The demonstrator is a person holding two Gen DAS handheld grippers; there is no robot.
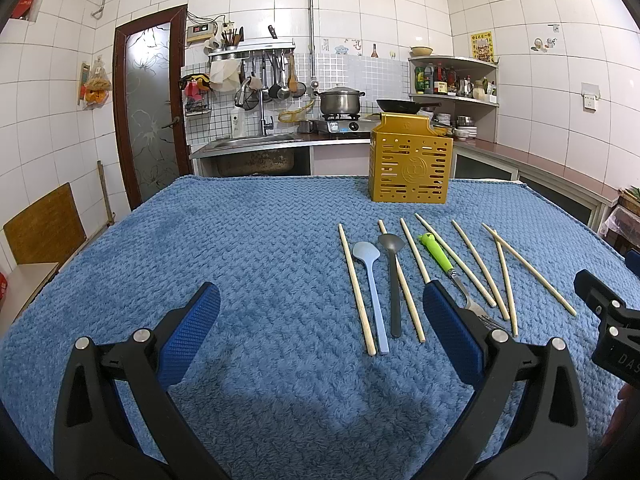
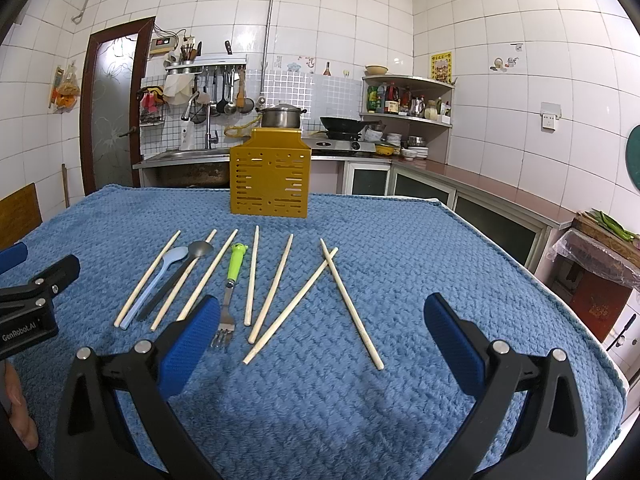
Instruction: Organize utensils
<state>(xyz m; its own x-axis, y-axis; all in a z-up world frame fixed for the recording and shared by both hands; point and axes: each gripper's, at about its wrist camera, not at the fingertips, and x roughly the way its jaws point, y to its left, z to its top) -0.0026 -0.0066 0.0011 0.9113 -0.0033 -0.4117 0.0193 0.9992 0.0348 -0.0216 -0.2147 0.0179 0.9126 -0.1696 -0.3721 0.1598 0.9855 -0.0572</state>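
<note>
A gold slotted utensil holder (image 1: 411,168) (image 2: 270,178) stands upright at the far side of the blue cloth. In front of it lie several wooden chopsticks (image 1: 357,290) (image 2: 350,304), a light blue spoon (image 1: 372,292) (image 2: 160,280), a dark grey spoon (image 1: 394,284) (image 2: 176,278) and a fork with a green handle (image 1: 438,256) (image 2: 234,276). My left gripper (image 1: 320,308) is open and empty, left of the utensils. My right gripper (image 2: 320,320) is open and empty above the crossed chopsticks.
The blue cloth (image 1: 240,248) (image 2: 400,240) covers the whole table. Behind it are a sink (image 1: 256,142), a stove with a pot (image 1: 340,100) and a wok (image 2: 344,124), and corner shelves (image 2: 408,100). A wooden chair (image 1: 44,232) stands at the left.
</note>
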